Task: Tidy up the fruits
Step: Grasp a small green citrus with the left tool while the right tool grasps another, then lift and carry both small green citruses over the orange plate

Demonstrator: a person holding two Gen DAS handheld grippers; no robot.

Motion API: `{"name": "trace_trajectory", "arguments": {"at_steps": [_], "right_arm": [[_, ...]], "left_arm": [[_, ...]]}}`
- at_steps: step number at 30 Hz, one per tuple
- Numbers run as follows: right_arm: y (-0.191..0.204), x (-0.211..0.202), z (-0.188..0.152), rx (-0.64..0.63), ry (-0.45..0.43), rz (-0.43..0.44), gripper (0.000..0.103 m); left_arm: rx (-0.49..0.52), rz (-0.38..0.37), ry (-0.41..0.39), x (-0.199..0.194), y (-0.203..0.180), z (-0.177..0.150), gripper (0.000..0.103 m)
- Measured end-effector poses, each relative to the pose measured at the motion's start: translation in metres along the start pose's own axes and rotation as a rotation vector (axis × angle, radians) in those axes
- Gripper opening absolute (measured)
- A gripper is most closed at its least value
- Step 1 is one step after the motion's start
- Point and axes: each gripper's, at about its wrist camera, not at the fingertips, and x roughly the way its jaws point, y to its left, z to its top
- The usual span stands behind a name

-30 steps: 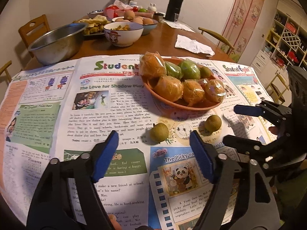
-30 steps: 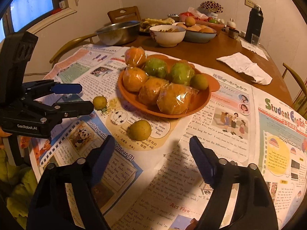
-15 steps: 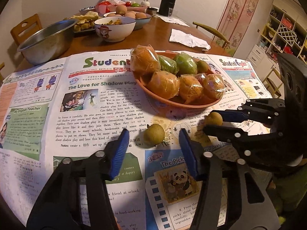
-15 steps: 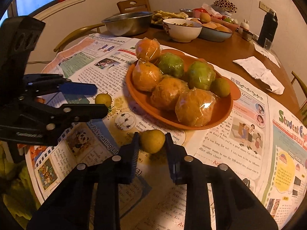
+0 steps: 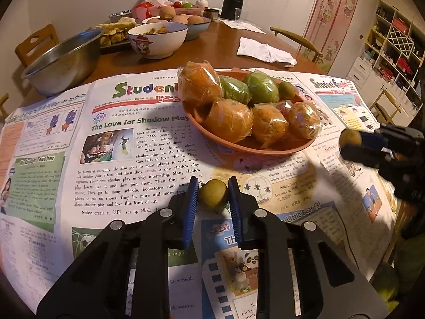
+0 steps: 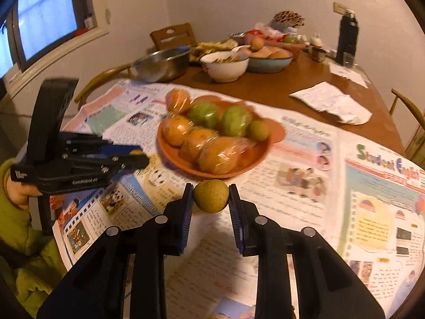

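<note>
Steel bowl (image 5: 62, 58): empty-looking metal basin at the far left of the wooden table (image 5: 217, 50), beyond the newspaper
Newspaper (image 5: 127, 143): student paper spread across the near half of the table, under everything in front
Left gripper (image 5: 213, 195): low over the newspaper, its blue-padded jaws drawn in against both sides of a small green-brown fruit (image 5: 213, 193) that sits at paper level; whether the fruit is lifted cannot be told
Orange plate (image 5: 247, 147): just beyond the left gripper, resting on the newspaper, piled with plastic-wrapped oranges (image 5: 228, 121), two wrapped green fruits (image 5: 261, 90) and one small bare green fruit (image 5: 287, 90) at the back
Right gripper (image 6: 210, 196): to the right of the plate and raised above the paper, jaws pressed on either side of a second small green-brown fruit (image 6: 210, 196), carried clear of the table
White cloth (image 5: 265, 53): crumpled on bare wood, far right, well apart from the plate
</note>
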Motion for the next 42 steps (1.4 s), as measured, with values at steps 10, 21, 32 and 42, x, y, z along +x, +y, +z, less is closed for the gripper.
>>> {"name": "trace_trajectory", "arguments": {"at_steps": [10, 21, 32, 42], "right_arm": [[-0.018, -0.016, 0.01, 0.02, -0.055, -0.033, 0.025], [-0.03, -0.014, 0.03, 0.008, -0.079, -0.034, 0.025], [-0.037, -0.007, 0.045, -0.003, -0.088, -0.026, 0.026], [-0.048, 0.001, 0.047, 0.016, -0.078, -0.031, 0.026]], "left_arm": [[0.037, -0.009, -0.078, -0.027, -0.014, 0.023, 0.016], [0.082, -0.016, -0.111, -0.027, -0.032, 0.059, 0.016], [0.098, -0.029, -0.098, -0.011, -0.041, 0.074, 0.016], [0.089, -0.062, -0.069, 0.004, -0.042, 0.081, 0.016]]}}
